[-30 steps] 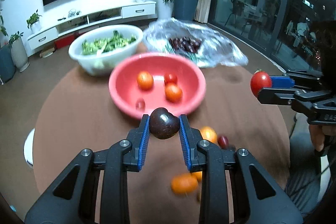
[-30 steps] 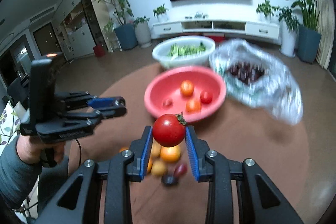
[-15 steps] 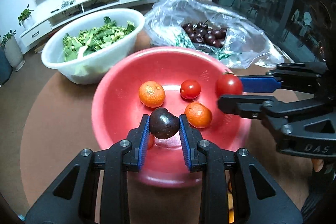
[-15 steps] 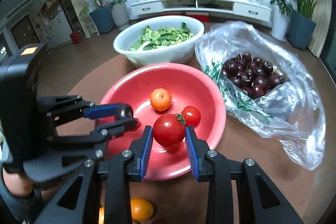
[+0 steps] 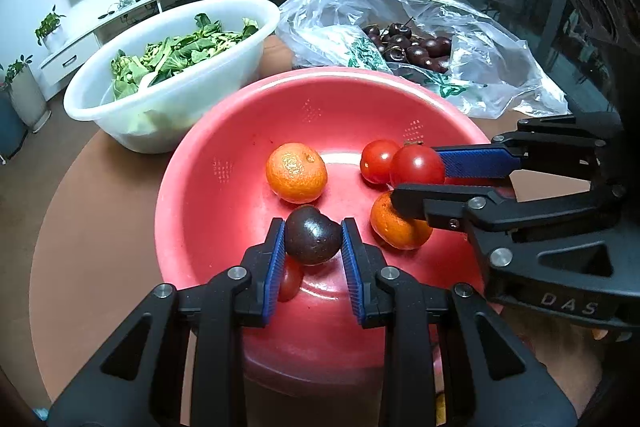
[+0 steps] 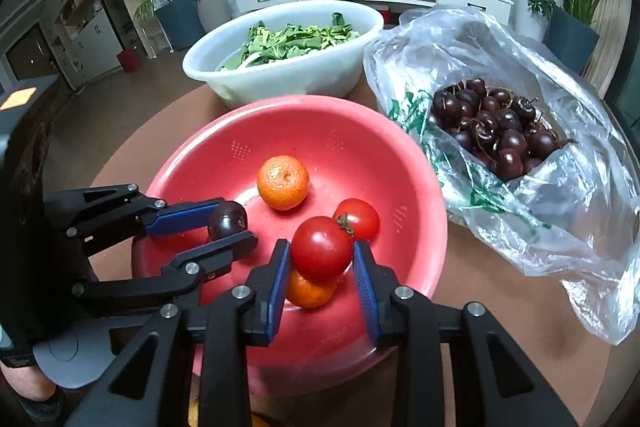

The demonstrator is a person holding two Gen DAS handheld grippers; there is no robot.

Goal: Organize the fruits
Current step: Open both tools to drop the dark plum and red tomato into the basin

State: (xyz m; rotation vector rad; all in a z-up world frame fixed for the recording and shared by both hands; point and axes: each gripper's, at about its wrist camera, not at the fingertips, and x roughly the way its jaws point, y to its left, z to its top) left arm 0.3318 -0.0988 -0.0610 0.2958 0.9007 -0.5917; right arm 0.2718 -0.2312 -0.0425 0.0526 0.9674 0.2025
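A red bowl (image 5: 224, 163) (image 6: 400, 163) sits on the brown round table. In it lie a mandarin (image 5: 296, 172) (image 6: 283, 182), a small tomato (image 5: 375, 161) (image 6: 362, 217), a second mandarin (image 5: 396, 231) (image 6: 310, 293) and a small red fruit (image 5: 290, 283). My left gripper (image 5: 313, 241) (image 6: 228, 223) is shut on a dark cherry (image 5: 313, 241) (image 6: 228, 219) above the bowl's near side. My right gripper (image 6: 321, 254) (image 5: 418, 175) is shut on a red tomato (image 6: 321, 249) (image 5: 417, 165) above the bowl.
A white bowl of green leaves (image 5: 168, 67) (image 6: 288, 63) stands behind the red bowl. A clear plastic bag of dark cherries (image 5: 412, 47) (image 6: 496, 131) lies to its right. Loose fruit (image 6: 194, 413) shows at the table's near edge.
Both grippers have moved forward from the loose fruit to over the red bowl, and lower into it, each still holding its fruit.
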